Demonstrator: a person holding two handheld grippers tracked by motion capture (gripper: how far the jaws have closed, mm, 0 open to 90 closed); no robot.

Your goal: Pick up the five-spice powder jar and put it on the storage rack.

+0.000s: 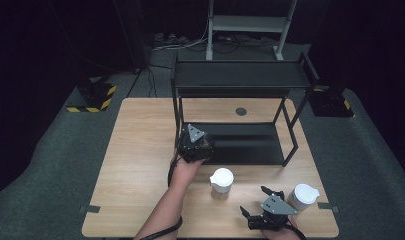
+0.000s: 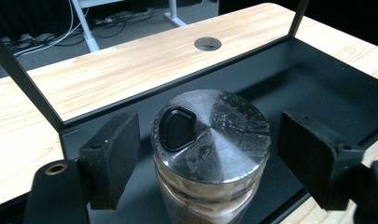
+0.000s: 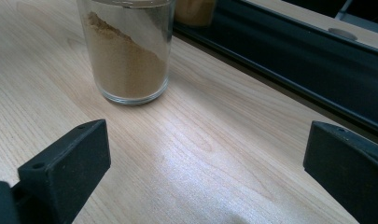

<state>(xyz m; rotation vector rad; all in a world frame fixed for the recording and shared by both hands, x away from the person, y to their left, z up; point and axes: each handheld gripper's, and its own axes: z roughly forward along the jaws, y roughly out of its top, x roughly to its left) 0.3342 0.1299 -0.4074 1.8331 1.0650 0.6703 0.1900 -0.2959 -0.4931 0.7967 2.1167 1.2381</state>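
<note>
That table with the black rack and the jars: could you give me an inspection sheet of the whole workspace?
Surface: light wooden table with a round hole near its far edge.
Job's things: metal-lidded jar standing on the lower shelf of the black rack; two white-lidded jars on the table; one glass holds brown powder.
Clutter: nothing seen.
Grippers: left gripper is open, with a gap between each pad and the metal-lidded jar; right gripper open over bare wood.
Cables: a black cable trails along the left forearm; more lie on the floor behind.
Surroundings: grey carpet, dark room, striped yellow-black base, grey stand.
</note>
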